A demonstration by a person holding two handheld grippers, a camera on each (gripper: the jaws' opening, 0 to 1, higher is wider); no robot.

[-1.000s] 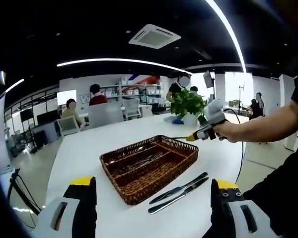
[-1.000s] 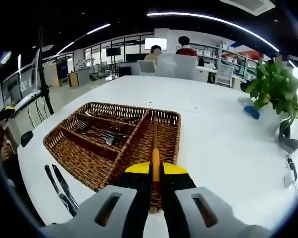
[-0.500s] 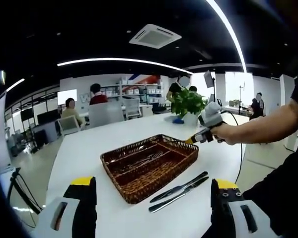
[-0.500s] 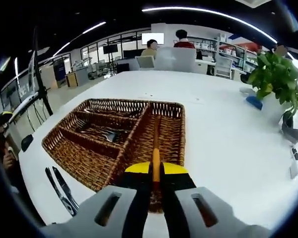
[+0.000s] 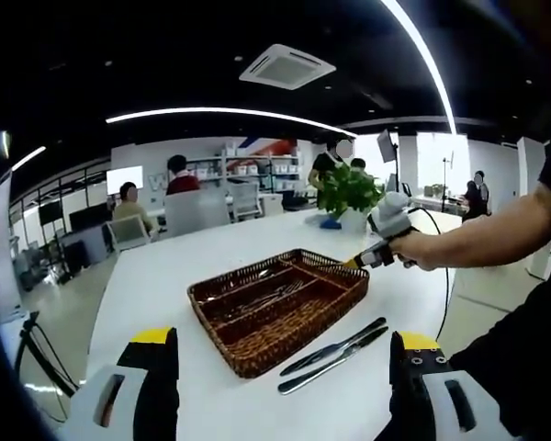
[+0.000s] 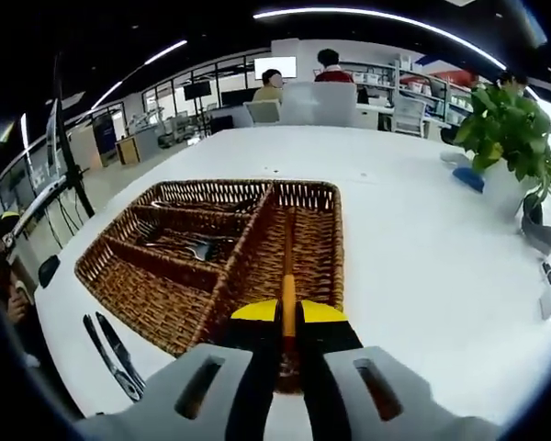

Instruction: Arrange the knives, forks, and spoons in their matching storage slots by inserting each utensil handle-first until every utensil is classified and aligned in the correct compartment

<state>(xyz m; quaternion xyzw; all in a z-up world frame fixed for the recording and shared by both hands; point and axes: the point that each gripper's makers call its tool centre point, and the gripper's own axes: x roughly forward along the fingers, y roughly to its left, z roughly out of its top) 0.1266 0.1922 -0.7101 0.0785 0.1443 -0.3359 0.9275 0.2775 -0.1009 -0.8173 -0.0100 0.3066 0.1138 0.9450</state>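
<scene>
Right gripper [image 6: 287,323]: its jaws are pressed together on a thin utensil [image 6: 288,276], which runs straight ahead from the yellow jaw tips. I cannot tell if it is a knife, fork or spoon.
Utensil position: it points forward over the right-hand compartment of the basket [image 6: 219,299], directly in front of this gripper.
Right gripper from the other side: in the left gripper view it [image 5: 362,261] appears far ahead and to the right, held by a hand [image 5: 413,246], with its tip at the far right corner of the basket [image 5: 294,323].
Left gripper [image 5: 280,354]: its jaws stand wide apart and nothing is between them; it hangs above the table [image 5: 156,285], on the near side of the basket.
Basket: brown wicker, with dividers; cutlery [image 6: 195,246] lies in the compartment ahead and to the left of the right gripper.
Knives [image 5: 332,352]: two dark ones lie side by side on the table, just ahead of the left gripper, between its jaws and the basket, near the basket's front edge.
Plant [image 6: 510,147]: a green one in a pot, ahead and far right of the right gripper.
</scene>
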